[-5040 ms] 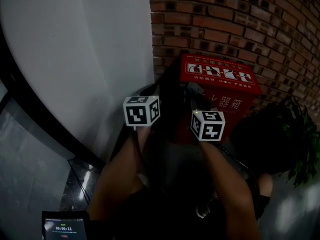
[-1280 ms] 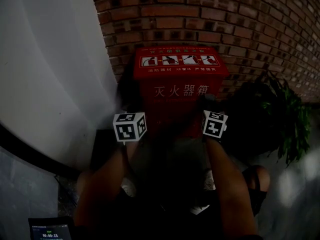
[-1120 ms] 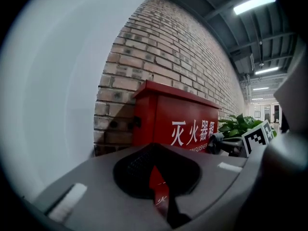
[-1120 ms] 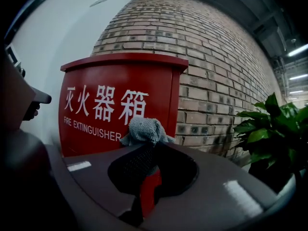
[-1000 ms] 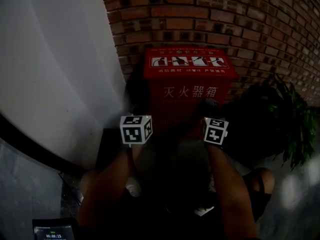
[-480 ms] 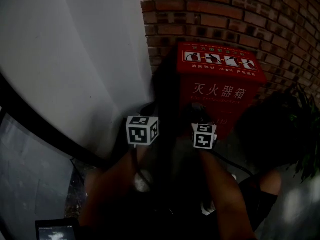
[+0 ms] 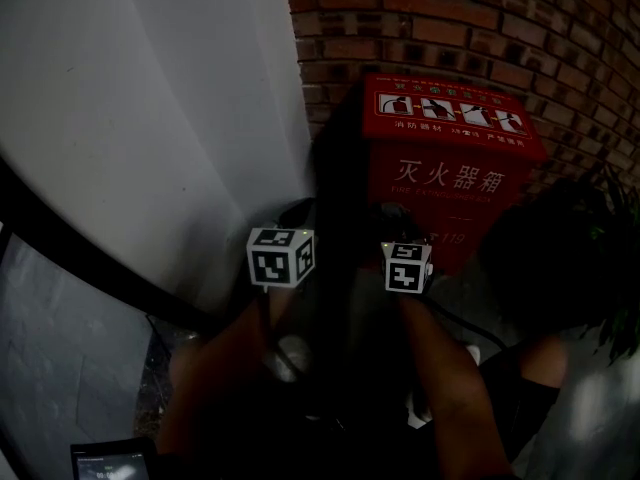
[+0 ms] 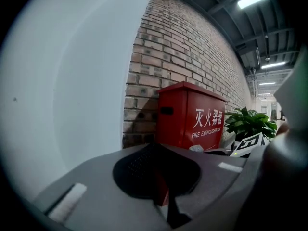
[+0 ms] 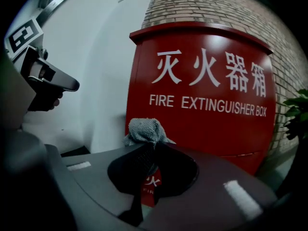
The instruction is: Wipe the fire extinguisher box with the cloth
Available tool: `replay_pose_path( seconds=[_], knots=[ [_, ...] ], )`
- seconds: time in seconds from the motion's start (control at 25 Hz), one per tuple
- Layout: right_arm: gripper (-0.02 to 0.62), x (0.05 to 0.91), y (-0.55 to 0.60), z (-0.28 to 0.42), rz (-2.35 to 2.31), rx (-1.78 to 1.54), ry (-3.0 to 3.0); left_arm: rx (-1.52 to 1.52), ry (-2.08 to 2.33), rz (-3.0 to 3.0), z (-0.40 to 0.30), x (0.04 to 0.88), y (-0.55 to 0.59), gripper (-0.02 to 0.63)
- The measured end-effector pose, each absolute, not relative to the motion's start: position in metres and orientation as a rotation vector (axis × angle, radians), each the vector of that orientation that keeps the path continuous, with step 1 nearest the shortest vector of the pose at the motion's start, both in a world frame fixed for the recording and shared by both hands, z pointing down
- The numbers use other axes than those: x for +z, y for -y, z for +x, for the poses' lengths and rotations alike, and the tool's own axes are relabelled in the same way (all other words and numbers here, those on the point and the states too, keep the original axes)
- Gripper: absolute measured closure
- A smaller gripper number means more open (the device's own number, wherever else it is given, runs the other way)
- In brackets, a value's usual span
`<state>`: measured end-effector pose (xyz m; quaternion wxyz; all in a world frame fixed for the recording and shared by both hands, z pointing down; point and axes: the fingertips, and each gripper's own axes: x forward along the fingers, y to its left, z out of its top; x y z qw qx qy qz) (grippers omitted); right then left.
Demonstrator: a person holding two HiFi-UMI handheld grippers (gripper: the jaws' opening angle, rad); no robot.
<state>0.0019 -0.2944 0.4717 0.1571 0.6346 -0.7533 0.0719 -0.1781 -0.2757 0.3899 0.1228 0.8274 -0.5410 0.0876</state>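
- Head view: red fire extinguisher box (image 7: 452, 183) stands against the brick wall (image 7: 450, 28).
- Left gripper view: left gripper (image 8: 156, 153) pressed closed, empty, with the box ahead to its right.
- Right gripper view: right gripper (image 9: 147, 150) pinches the grey cloth (image 9: 144, 129) — close before the box's lower-left front.

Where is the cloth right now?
In the right gripper view, the cloth is pinched in the right gripper, in front of the fire extinguisher box.

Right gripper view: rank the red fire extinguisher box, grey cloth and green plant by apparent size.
1. Red metal fire extinguisher box, by far largest.
2 and 3 unsure: grey crumpled cloth and green leafy plant look similar; the cloth sits near the camera, the plant is cropped.
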Motion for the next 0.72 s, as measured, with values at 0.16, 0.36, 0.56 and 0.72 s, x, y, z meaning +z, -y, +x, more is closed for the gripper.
replay_pose_path(
  seconds=[0.16, 0.36, 0.56, 0.72],
  knots=[
    [0.566, 0.477, 0.293, 0.045, 1.883, 0.229, 2.074, 0.249, 1.559, 2.429, -0.16, 0.387, 0.284, 0.606],
    [0.566, 0.486, 0.282, 0.116, 1.989, 0.283, 1.948, 0.296, 1.519, 2.45, -0.123, 0.401, 0.293, 0.607],
    [0.566, 0.489, 0.274, 0.19, 2.069, 0.261, 1.843, 0.284, 1.43, 2.467, -0.08, 0.404, 0.298, 0.606],
    [0.566, 0.485, 0.267, 0.233, 2.104, 0.257, 1.779, 0.308, 1.407, 2.477, -0.056, 0.412, 0.305, 0.606]
  ],
)
